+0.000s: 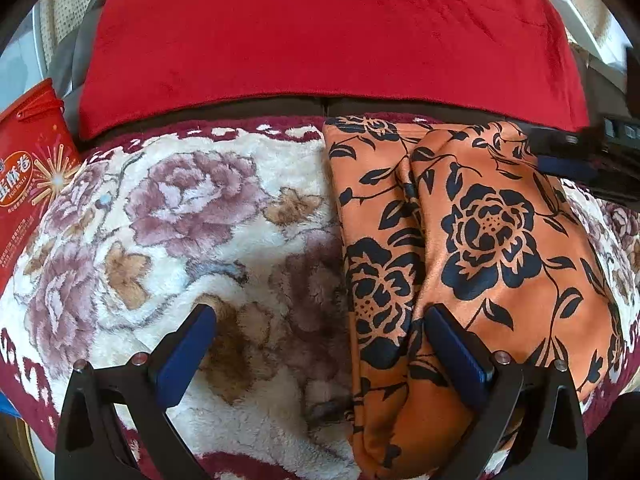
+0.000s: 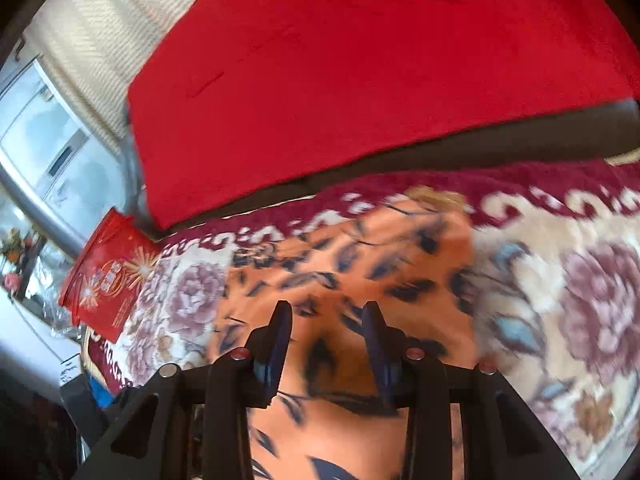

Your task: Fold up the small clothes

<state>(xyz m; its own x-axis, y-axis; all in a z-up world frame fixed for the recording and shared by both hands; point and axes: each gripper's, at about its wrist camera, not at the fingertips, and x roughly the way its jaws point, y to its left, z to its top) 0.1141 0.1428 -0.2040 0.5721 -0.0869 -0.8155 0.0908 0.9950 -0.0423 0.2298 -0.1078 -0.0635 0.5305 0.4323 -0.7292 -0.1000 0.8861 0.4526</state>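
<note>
Left wrist view: one orange garment with black flower print [image 1: 460, 248], folded lengthwise, lying on one cream plush blanket with mauve roses [image 1: 168, 232]; one red fleece cover [image 1: 320, 40] behind; one red printed snack bag [image 1: 28, 176] at left. Left gripper [image 1: 320, 320] spread wide, gripping nothing. Right wrist view, blurred: right gripper [image 2: 326, 316] partly spread above garment, pinching nothing.

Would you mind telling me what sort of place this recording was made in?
Probably a home living room: a plush cream floral blanket over a seat, a red velvety throw on its backrest, and a red snack box beside it.
</note>
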